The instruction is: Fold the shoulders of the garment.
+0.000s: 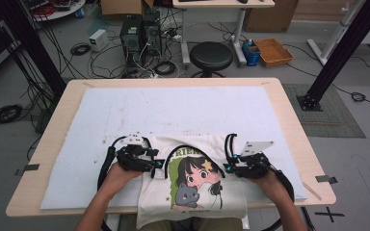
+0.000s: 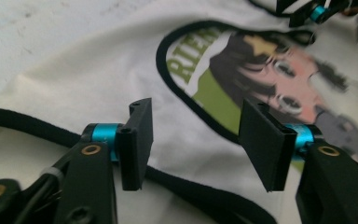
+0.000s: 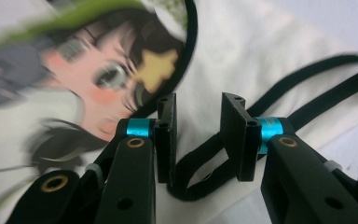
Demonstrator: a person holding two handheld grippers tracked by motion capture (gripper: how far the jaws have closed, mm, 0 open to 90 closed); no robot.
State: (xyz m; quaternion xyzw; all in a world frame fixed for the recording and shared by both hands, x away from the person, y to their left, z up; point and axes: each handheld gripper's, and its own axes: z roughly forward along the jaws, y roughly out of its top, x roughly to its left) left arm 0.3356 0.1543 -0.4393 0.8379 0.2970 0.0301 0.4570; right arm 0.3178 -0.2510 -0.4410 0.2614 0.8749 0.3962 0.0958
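The bag (image 1: pixel 192 190) lies flat at the near edge of the table (image 1: pixel 289 115), and its bottom part hangs a little over that edge toward the person. It is a cream cloth bag with a cartoon print (image 1: pixel 197 180) of a girl and a grey cat, and it has black straps (image 1: pixel 180 150) at its far end. It rests on a white mat (image 1: pixel 173 110) that covers most of the table.

The left hand-held gripper (image 1: pixel 160 163) is at the left side of the bag, near the top corner. Its jaws stand apart, just above the cloth and a black strap (image 2: pixel 191 191), and nothing is pressed between them.

The right hand-held gripper (image 1: pixel 227 167) is at the right side of the bag. Its jaws have a narrow gap, and a loop of strap (image 3: pixel 200 179) lies under and between them; the pads do not press on it.

Behind the table, on the floor, are a black stool (image 1: pixel 211 56), computer towers (image 1: pixel 139 33) and many cables.
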